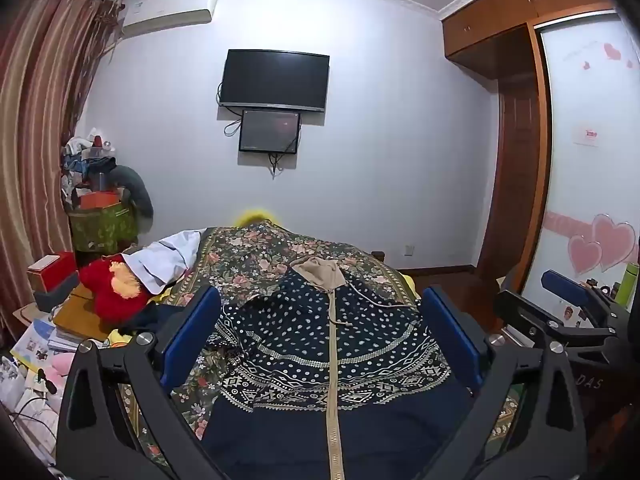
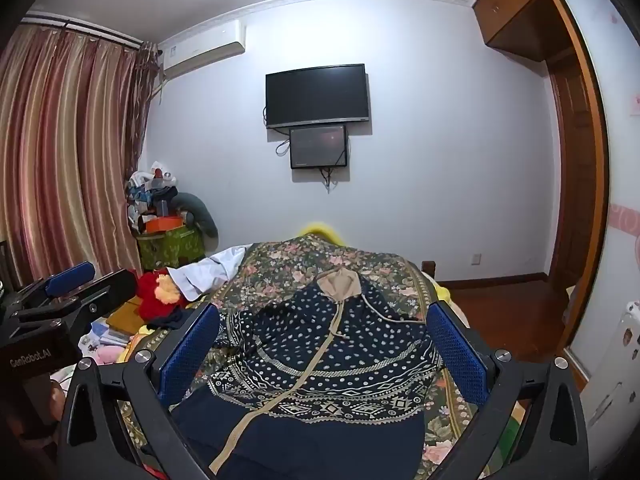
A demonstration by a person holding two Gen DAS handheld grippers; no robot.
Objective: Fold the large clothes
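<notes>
Garment: a navy hooded jacket (image 1: 320,344) with white dots and pale geometric bands lies spread flat on the bed, front side up, hood pointing toward the television wall.
Hood: its tan lining (image 1: 320,272) shows at the jacket's far end; a drawstring (image 1: 370,296) trails off beside it.
Zipper: a tan zipper strip (image 1: 333,380) runs down the jacket's middle from the hood to the near hem; in the right wrist view it bends to one side (image 2: 280,396).
Bed: the jacket rests on a dark floral bedspread (image 1: 256,256).
Left hand-held gripper (image 1: 320,340): jaws spread wide with nothing between them, blue pads (image 1: 192,332) standing to either side of the jacket, above its near half.
Right hand-held gripper (image 2: 322,348): also spread wide and holding nothing, blue pads (image 2: 456,352) flanking the jacket; whether they touch the fabric cannot be told.
Beside the jacket: a white garment (image 1: 168,260) and a red plush toy (image 1: 114,292) lie at the bedspread's edge on the curtain side.
Wall beyond the jacket's hood: a television (image 1: 275,80) with a smaller screen (image 1: 270,131) just under it, an air conditioner (image 1: 170,10) high up toward the striped curtain (image 1: 36,140).
Other side of the jacket: a wooden wardrobe (image 1: 516,80).
</notes>
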